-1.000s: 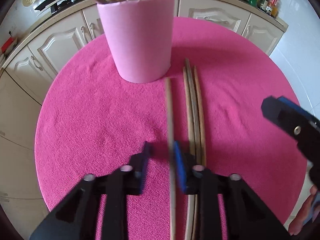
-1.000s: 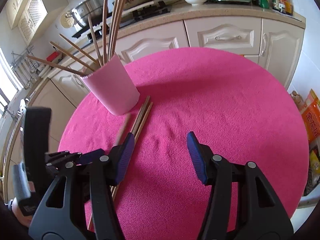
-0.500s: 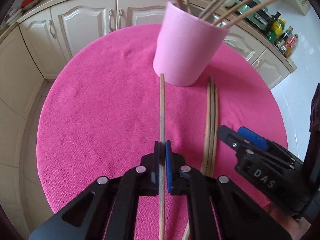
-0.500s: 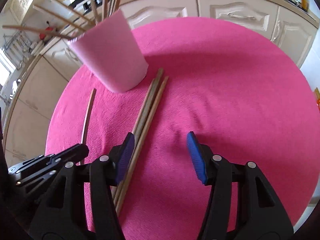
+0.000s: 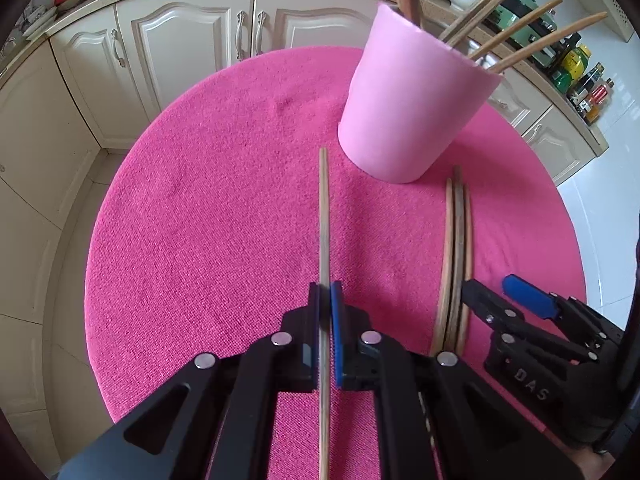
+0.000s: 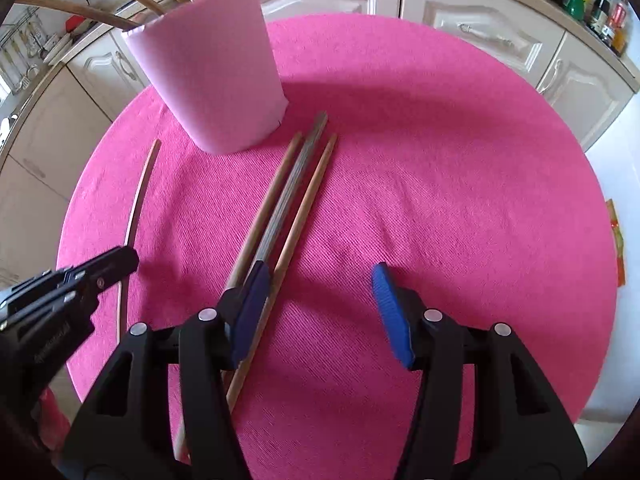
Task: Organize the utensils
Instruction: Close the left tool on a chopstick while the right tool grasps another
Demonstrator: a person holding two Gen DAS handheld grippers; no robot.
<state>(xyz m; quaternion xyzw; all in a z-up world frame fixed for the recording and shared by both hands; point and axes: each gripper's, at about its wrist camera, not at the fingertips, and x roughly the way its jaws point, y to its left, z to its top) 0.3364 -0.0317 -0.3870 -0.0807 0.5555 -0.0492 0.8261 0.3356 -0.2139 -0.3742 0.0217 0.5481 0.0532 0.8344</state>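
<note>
Having closed a moment ago on one chopstick just left of the pink cup, the left gripper grips it for the cup, while the right gripper hangs spread over three chopsticks.

Three wooden chopsticks side by side near pink cup

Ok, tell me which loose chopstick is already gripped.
The lone chopstick left of the cup, clamped in the left gripper; the other three lie bundled, ungripped.
</note>
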